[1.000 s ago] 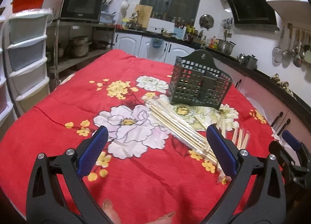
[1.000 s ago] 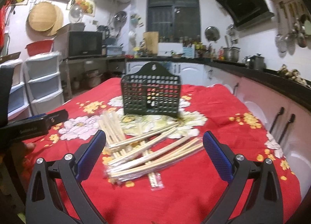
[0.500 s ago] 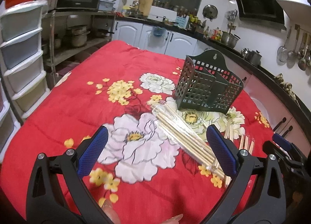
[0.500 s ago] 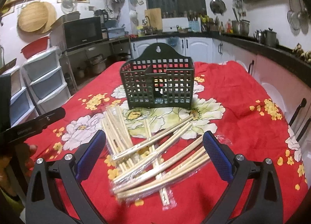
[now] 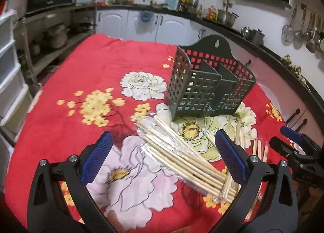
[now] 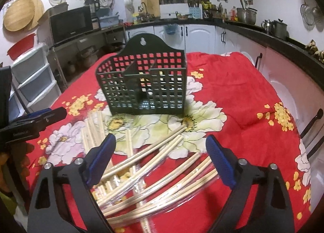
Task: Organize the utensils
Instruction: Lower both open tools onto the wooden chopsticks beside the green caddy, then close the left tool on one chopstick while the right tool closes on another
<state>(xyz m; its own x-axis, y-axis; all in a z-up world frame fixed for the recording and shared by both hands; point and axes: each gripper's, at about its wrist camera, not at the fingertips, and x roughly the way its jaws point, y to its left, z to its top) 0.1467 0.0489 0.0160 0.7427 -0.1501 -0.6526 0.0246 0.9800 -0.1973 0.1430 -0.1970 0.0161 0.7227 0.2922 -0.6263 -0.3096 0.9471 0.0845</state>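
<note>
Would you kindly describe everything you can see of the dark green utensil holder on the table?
The utensil holder is a dark green caddy that looks like plastic, with walls pierced by a square grid. Its taller back panel rises to a rounded top with a keyhole hanging slot. Inner dividers split it into compartments, and no utensils stand in them. It stands upright on the red floral tablecloth, just behind the scattered wrapped chopsticks. Neither tool touches it.

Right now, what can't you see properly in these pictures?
- Chopsticks, right wrist view: near ends cut off by the bottom edge, some hidden behind the right gripper; count unclear.
- Holder, left wrist view: compartment floors hidden by its walls.
- Left gripper: nothing between its fingers.
</note>
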